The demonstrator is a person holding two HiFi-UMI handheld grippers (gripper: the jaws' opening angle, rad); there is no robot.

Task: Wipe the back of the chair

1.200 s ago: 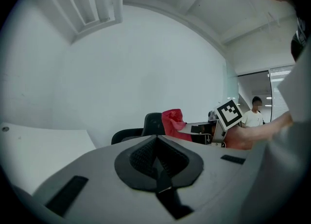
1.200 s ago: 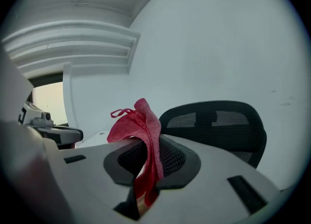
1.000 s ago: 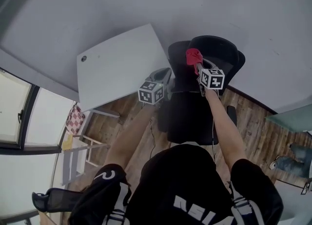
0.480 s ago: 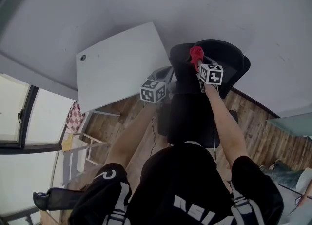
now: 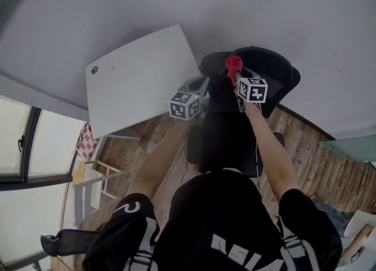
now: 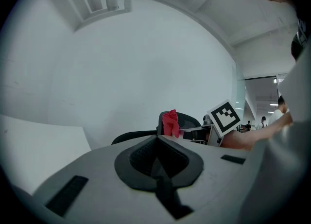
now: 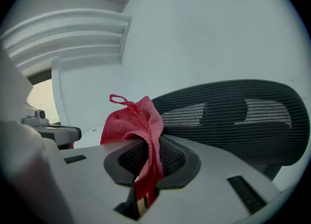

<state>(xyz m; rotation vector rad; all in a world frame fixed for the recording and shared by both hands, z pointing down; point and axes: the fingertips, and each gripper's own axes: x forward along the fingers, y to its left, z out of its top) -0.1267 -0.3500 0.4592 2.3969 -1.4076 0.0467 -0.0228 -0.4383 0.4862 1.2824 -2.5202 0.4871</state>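
The red cloth [image 7: 133, 121] was clamped between the jaws of the right claw [image 7: 148, 160]. Its bulk was bunched above the jaw tips and a narrow tail hung down through the slot between them. In the right gripper view the cloth was seen at the left end of the black mesh chair back [image 7: 233, 116]; whether the two touched could not be told. In the head view the right claw [image 5: 236, 76] was held out over the chair [image 5: 273, 70], with the cloth [image 5: 233, 63] at the upper rim of its back.

The left claw [image 6: 156, 157] was shut, its jaws closed together with nothing between them. It was held just beside the right claw, on the desk side of the chair [image 5: 200, 84]. From the left gripper view the cloth [image 6: 170, 122] and the chair back [image 6: 188, 120] were seen beyond its tips, well apart from them.

White letters were seen on the person's black shirt [image 5: 235, 228], but they were cut off at the picture's lower edge and could not be read. The marker cubes [image 5: 252, 89] bore only black-and-white square patterns.

Two claws, two marker cubes, one cloth, one chair and one white desk [image 5: 141, 84] were counted. The desk stood just left of the chair on a wooden floor [image 5: 135, 146].
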